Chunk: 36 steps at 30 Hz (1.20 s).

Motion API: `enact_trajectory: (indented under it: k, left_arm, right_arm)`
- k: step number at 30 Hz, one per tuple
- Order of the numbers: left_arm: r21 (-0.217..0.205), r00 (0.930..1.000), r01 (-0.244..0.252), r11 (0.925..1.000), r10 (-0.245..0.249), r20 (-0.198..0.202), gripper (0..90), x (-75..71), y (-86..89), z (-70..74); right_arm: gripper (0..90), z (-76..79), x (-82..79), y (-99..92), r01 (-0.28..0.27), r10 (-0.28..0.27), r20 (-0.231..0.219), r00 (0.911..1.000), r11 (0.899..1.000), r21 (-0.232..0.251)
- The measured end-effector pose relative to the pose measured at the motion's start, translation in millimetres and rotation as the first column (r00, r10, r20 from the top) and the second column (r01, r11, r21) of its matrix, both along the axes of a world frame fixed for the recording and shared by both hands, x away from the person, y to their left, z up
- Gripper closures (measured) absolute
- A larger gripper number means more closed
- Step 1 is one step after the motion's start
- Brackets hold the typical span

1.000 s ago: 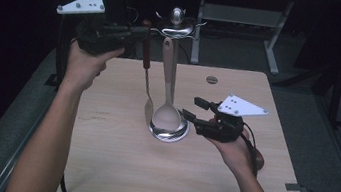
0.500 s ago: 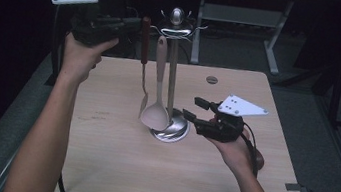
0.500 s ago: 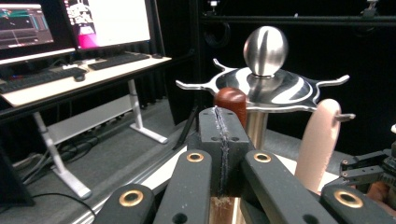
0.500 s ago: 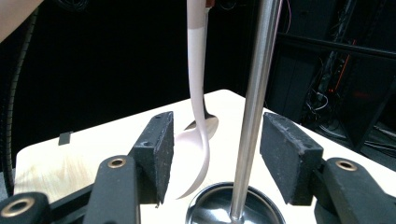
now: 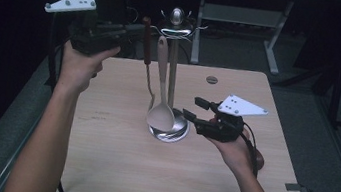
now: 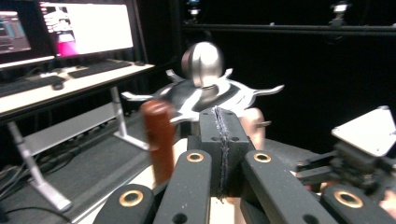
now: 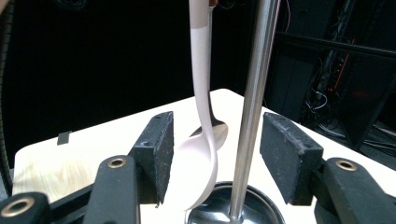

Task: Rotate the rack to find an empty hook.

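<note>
A chrome utensil stand (image 5: pixel 172 71) rises from a round base (image 5: pixel 177 132) at mid table, with a ball top (image 6: pixel 202 63) and hook arms. A white spoon (image 5: pixel 160 82) hangs from it, and its bowl (image 7: pixel 198 175) sits low by the base. A red-handled metal spoon (image 5: pixel 144 42) hangs just left of it. My left gripper (image 5: pixel 134 31) is held high, with its jaws (image 6: pixel 219 140) shut on a thin seam. The red handle (image 6: pixel 159 137) lies against their left side. My right gripper (image 5: pixel 194 107) is open, with the pole (image 7: pixel 250 107) and the white spoon between its pads (image 7: pixel 289 154).
The wooden table (image 5: pixel 113 164) has a small round hole cover (image 5: pixel 211 80) at the back. A desk with monitors and a keyboard (image 6: pixel 100 67) stands beyond the table. A metal frame (image 5: pixel 239 20) stands behind, and the surroundings are dark.
My left gripper has moved up and to the left, and the red-handled spoon rose with it. The white spoon swung left off the pole. The right gripper stayed put.
</note>
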<state>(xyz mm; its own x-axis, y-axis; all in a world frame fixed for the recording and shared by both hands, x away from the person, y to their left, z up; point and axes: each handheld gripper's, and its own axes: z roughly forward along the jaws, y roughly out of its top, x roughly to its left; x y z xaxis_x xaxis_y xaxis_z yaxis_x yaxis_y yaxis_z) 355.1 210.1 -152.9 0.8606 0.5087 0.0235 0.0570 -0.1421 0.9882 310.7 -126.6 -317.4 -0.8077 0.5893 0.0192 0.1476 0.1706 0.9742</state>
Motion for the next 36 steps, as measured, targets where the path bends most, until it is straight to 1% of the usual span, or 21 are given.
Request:
enact_trajectory:
  k: [3, 8, 13, 15, 17, 19, 22, 24, 27, 30, 33, 36]
  left_arm:
    - [-0.002, 0.9993, 0.035, 0.9994, -0.035, -0.011, 90.0, -7.5, -8.3, 1.3]
    - [0.01, 0.997, 0.077, 0.997, -0.077, -0.01, 90.0, -14.7, -23.8, 2.4]
    - [0.038, 0.9969, 0.076, 0.9964, -0.075, -0.022, 90.0, -12.4, -37.1, 0.4]
    - [0.046, 0.998, 0.06, 0.9971, -0.059, -0.025, 90.0, -11.1, -40.4, -1.2]
    - [0.055, 0.9988, 0.045, 0.9975, -0.044, -0.023, 90.0, -9.4, -40.8, -2.3]
    - [0.046, 0.9985, 0.049, 0.9978, -0.047, -0.029, 90.0, -8.3, -39.4, -2.5]
    - [0.048, 0.999, 0.04, 0.998, -0.039, -0.021, 90.0, -8.1, -38.3, -2.4]
    - [0.05, 0.9996, 0.025, 0.9984, -0.024, -0.018, 90.0, -7.9, -35.5, -1.9]
    - [0.04, 0.9997, 0.009, 0.9991, -0.008, -0.023, 90.0, -6.3, -28.7, -2.5]
    - [0.033, 0.9996, 0.009, 0.9994, -0.008, -0.026, 90.0, -4.5, -24.0, -3.5]
    - [0.034, 0.9998, -0.006, 0.9994, 0.007, -0.019, 90.0, -4.2, -22.9, -4.0]
    - [0.036, 0.9998, -0.006, 0.9993, 0.007, -0.017, 90.0, -3.5, -21.1, -4.3]
  right_arm:
    - [44.0, -0.1, 0.3, -0.2, 0.002, -0.002, -0.002, 1.0, 1.0, 0.001]
    - [44.0, -0.1, 0.5, -0.7, 0.003, -0.003, 0.0, 1.0, 1.0, 0.001]
    - [44.0, -0.2, 0.7, -0.9, 0.004, -0.004, 0.0, 1.0, 1.0, 0.0]
    - [44.0, -0.3, 0.8, -1.1, 0.005, -0.005, -0.002, 1.0, 1.0, 0.001]
    - [44.0, -0.4, 0.9, -1.4, 0.006, -0.006, -0.002, 1.0, 1.0, 0.001]
    - [44.1, -0.4, 0.9, -1.8, 0.007, -0.007, -0.001, 1.0, 1.0, 0.001]
    - [44.0, -0.6, 1.2, -2.1, 0.008, -0.008, -0.002, 1.0, 1.0, 0.001]
    - [44.1, -0.9, 1.4, -1.9, 0.008, -0.008, -0.002, 1.0, 1.0, 0.001]
    - [44.0, -1.2, 1.5, -1.8, 0.008, -0.008, -0.003, 1.0, 1.0, 0.0]
    - [44.0, -1.5, 1.5, -0.8, 0.008, -0.008, -0.005, 1.0, 1.0, -0.001]
    - [44.0, -1.9, 1.7, 0.2, 0.006, -0.006, -0.004, 1.0, 1.0, -0.004]
    - [44.1, -2.0, 1.7, -0.1, 0.008, -0.008, -0.006, 1.0, 1.0, -0.003]
